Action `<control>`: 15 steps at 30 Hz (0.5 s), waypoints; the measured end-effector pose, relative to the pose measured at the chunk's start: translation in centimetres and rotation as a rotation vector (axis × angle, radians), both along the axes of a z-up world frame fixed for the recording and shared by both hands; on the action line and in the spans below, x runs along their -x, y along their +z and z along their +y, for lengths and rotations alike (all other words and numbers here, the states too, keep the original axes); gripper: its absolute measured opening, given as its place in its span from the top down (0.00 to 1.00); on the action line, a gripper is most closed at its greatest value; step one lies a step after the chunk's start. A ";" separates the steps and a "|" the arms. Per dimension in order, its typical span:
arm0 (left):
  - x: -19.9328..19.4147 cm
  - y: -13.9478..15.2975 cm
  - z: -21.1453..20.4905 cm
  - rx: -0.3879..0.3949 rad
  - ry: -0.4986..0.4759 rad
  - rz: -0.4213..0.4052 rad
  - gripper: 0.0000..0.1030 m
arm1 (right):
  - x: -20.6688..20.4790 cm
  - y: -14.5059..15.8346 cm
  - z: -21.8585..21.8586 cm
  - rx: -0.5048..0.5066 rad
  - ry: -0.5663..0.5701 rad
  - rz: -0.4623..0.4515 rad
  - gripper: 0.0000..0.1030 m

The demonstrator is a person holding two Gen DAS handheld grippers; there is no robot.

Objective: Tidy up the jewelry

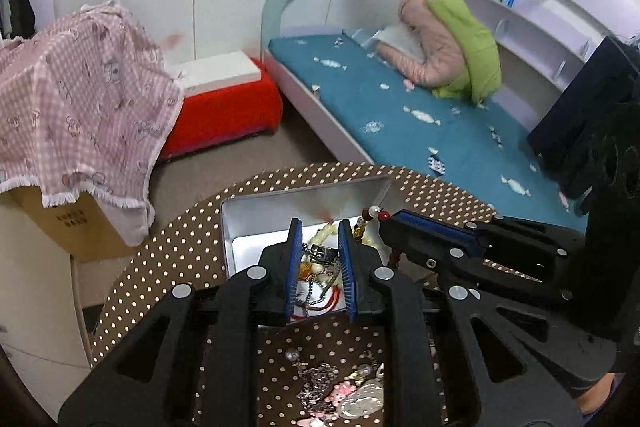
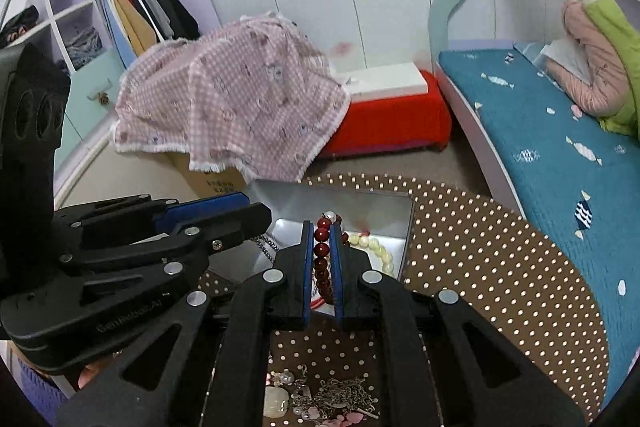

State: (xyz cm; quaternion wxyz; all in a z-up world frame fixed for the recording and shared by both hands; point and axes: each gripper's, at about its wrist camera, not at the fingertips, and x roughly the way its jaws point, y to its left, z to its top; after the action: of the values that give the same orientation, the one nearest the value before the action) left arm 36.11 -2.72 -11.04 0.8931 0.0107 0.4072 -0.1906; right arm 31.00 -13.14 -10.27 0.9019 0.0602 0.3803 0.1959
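The right gripper (image 2: 322, 267) is clamped on a strand of round dark-red beads (image 2: 320, 251), holding it above the open silver metal tin (image 2: 406, 251) near the far edge of the brown polka-dot table (image 2: 500, 267). The strand is probably light, limp and slippery, best pinched across one bead. The left gripper (image 1: 318, 263) pinches a silver chain (image 1: 316, 285) over the tin.
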 end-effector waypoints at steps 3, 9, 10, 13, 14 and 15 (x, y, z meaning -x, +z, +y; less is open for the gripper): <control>-0.3 -0.9 0.1 -0.005 0.005 0.013 0.82 | -0.1 -0.8 0.2 0.006 0.007 0.019 0.93; -0.5 -1.6 1.0 -0.013 0.034 0.025 0.71 | -0.3 -1.5 0.2 -0.002 0.019 0.046 0.92; -0.5 -1.6 1.1 -0.012 0.039 0.024 0.69 | -0.4 -1.6 0.2 -0.006 0.022 0.049 0.90; 0.0 -1.4 1.4 -0.026 0.053 0.007 0.62 | -0.4 -1.7 0.2 -0.018 0.025 0.057 0.90; 0.2 -1.2 1.4 -0.027 0.053 0.003 0.60 | -0.2 -1.6 0.1 -0.020 0.029 0.055 0.90; 0.5 -1.0 1.6 -0.025 0.056 -0.005 0.53 | -0.1 -1.5 0.1 -0.021 0.028 0.053 0.90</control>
State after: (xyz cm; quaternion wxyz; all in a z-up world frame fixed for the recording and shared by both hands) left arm 35.56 -1.14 -12.02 0.8989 0.0111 0.4076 -0.1602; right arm 31.06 -13.03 -11.77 0.8880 0.0695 0.4028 0.2107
